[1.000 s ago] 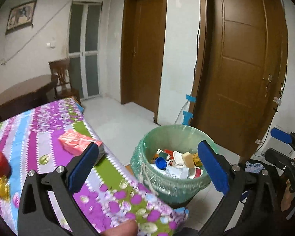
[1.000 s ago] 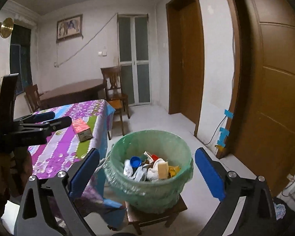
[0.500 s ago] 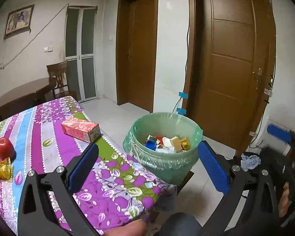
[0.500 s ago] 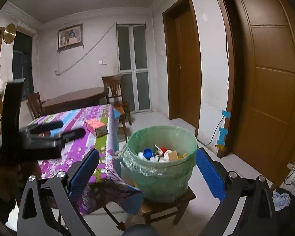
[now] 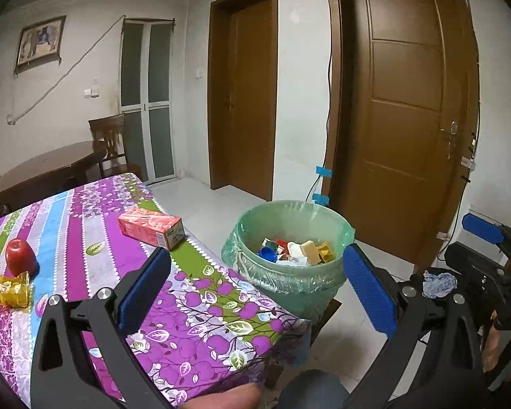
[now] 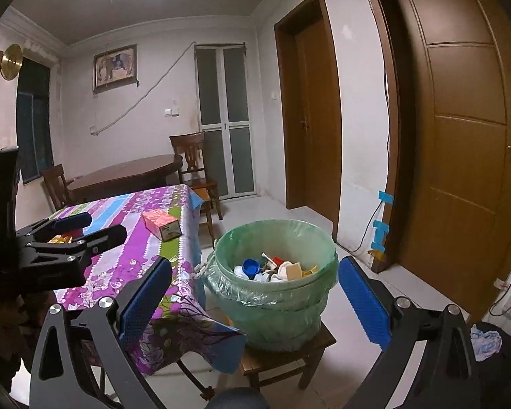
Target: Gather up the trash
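Observation:
A bin with a green liner (image 5: 291,277) (image 6: 272,306) stands on a low wooden stool beside the table and holds mixed trash. On the purple floral tablecloth (image 5: 85,248) lie a pink carton (image 5: 150,227) (image 6: 161,225), a red apple (image 5: 19,260) and a yellow wrapper (image 5: 13,289). My left gripper (image 5: 255,293) is open and empty, above the table's near corner. My right gripper (image 6: 255,303) is open and empty, in front of the bin. The left gripper also shows in the right wrist view (image 6: 70,235).
A round dark wooden table (image 6: 126,177) and chairs (image 6: 192,167) stand at the back. Brown doors (image 5: 405,129) line the right wall. A crumpled cloth (image 6: 485,339) lies on a dark object at the right. The floor is white tile.
Both grippers have pulled back and up from the bin. More of the table, with the apple and wrapper, is in the left view. Both stay open.

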`<action>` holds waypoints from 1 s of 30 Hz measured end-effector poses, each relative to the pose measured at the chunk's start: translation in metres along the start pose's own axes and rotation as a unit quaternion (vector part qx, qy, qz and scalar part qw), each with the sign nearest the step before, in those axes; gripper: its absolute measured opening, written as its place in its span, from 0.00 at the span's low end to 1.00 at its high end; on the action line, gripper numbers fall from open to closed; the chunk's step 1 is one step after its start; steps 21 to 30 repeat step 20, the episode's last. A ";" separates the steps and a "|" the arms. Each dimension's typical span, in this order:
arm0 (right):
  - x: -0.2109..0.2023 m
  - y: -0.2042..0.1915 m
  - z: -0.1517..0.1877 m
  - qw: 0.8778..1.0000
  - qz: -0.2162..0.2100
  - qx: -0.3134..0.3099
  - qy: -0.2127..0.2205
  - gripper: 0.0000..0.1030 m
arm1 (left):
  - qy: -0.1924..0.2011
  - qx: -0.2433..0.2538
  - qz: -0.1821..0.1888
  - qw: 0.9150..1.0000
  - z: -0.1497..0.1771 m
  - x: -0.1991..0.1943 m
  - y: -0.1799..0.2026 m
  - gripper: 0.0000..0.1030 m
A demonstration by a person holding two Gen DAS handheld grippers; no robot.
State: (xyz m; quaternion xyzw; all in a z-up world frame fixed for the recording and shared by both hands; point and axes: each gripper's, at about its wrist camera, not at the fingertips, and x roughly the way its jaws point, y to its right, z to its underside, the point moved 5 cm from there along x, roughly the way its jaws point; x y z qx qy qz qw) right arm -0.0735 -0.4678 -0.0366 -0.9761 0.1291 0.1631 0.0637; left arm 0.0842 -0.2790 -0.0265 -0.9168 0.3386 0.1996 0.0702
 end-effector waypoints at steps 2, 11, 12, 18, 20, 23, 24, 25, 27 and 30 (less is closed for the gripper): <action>0.000 0.000 0.001 1.000 0.000 0.000 -0.001 0.95 | -0.003 0.003 0.000 1.000 0.000 0.002 0.001 0.94; 0.003 0.002 0.001 1.000 -0.002 0.000 -0.006 0.95 | -0.007 0.016 0.011 1.000 -0.001 0.005 0.008 0.94; 0.004 0.002 0.002 1.000 -0.002 0.000 -0.007 0.95 | -0.008 0.017 0.010 1.000 -0.001 0.005 0.008 0.94; 0.005 0.003 0.003 1.000 -0.001 0.000 -0.007 0.95 | -0.012 0.019 0.006 1.000 0.001 0.008 0.007 0.95; 0.005 0.003 0.003 1.000 -0.001 0.001 -0.007 0.95 | -0.012 0.020 0.007 1.000 0.001 0.007 0.007 0.95; 0.005 0.003 0.003 1.000 -0.001 0.001 -0.007 0.95 | -0.012 0.020 0.007 1.000 0.001 0.007 0.007 0.95; 0.005 0.003 0.003 1.000 -0.001 0.001 -0.007 0.95 | -0.012 0.020 0.007 1.000 0.001 0.007 0.007 0.95; 0.005 0.003 0.003 1.000 -0.001 0.001 -0.007 0.95 | -0.012 0.020 0.007 1.000 0.001 0.007 0.007 0.95; 0.005 0.003 0.003 1.000 -0.001 0.001 -0.007 0.95 | -0.012 0.020 0.007 1.000 0.001 0.007 0.007 0.95; 0.005 0.003 0.003 1.000 -0.001 0.001 -0.007 0.95 | -0.012 0.020 0.007 1.000 0.001 0.007 0.007 0.95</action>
